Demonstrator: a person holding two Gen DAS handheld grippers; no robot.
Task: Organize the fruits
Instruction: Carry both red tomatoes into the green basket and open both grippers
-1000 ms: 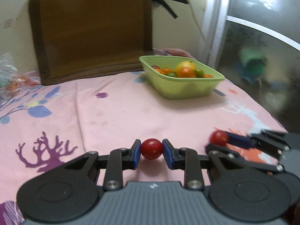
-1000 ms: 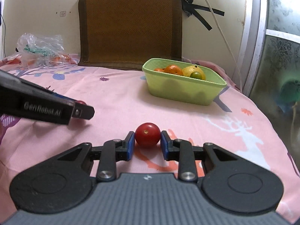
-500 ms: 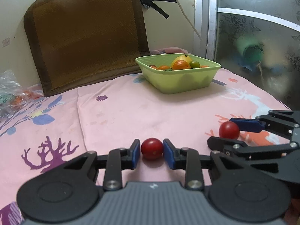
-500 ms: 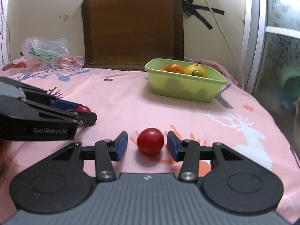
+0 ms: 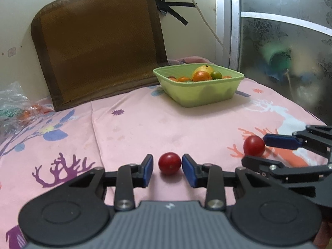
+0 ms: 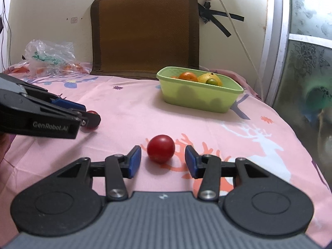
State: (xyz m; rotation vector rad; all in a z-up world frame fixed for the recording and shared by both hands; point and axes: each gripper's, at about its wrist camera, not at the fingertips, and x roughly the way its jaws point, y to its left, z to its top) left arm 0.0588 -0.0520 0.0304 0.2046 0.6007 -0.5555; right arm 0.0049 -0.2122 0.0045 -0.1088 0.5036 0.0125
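Tomatoes: two red ones lie near your side of the green bowl [image 5: 199,87]. Your left gripper [image 5: 167,169] brackets one tomato [image 5: 169,163] unclamped; your right gripper [image 6: 162,160] gapes around the other tomato [image 6: 161,148].

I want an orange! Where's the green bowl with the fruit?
The green bowl sits on the pink cloth at the far right, in front of the brown cushion, well beyond both red tomatoes.

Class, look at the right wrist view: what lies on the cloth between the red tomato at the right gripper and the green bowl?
Nothing: in the right wrist view, only bare pink cloth separates the red tomato from the green bowl.
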